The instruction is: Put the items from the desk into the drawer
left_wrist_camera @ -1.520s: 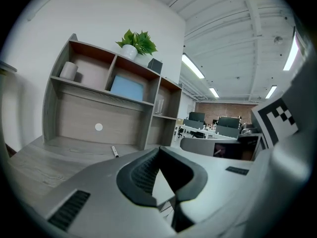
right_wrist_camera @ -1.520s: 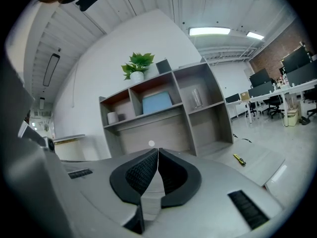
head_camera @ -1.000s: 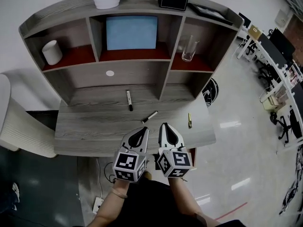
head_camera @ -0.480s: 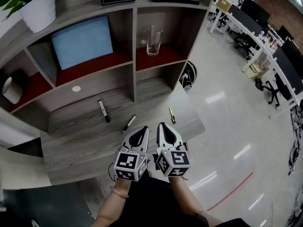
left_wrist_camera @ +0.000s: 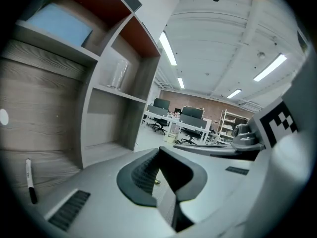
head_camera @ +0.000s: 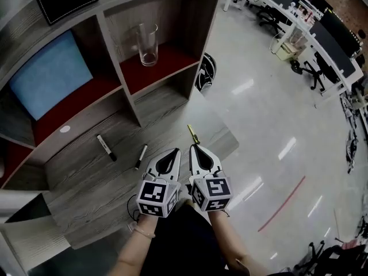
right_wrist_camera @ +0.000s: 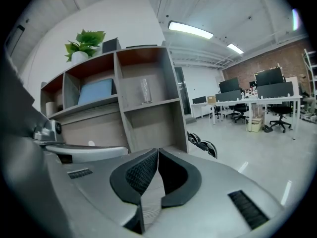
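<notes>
Three items lie on the grey wooden desk (head_camera: 86,186): a black marker (head_camera: 106,147), a slimmer dark pen (head_camera: 140,156) and a yellow pen (head_camera: 193,134) near the right end. My left gripper (head_camera: 174,152) and right gripper (head_camera: 194,148) hover side by side over the desk's front right part, just short of the yellow pen. Both are shut with nothing between the tips. The left gripper view has the shut jaws (left_wrist_camera: 158,150) and the black marker (left_wrist_camera: 30,182) at far left. The right gripper view also has closed tips (right_wrist_camera: 157,151). No drawer is in view.
A hutch (head_camera: 129,96) stands on the desk's back, holding a glass (head_camera: 148,45) and a blue panel (head_camera: 49,82). A shiny floor (head_camera: 270,119) spreads beyond the desk's right edge. Office desks and chairs (head_camera: 299,45) stand further off.
Both grippers have shifted together along the desk's front toward its right end and now sit close to the yellow pen. The view has swung right with them. Jaws unchanged.
</notes>
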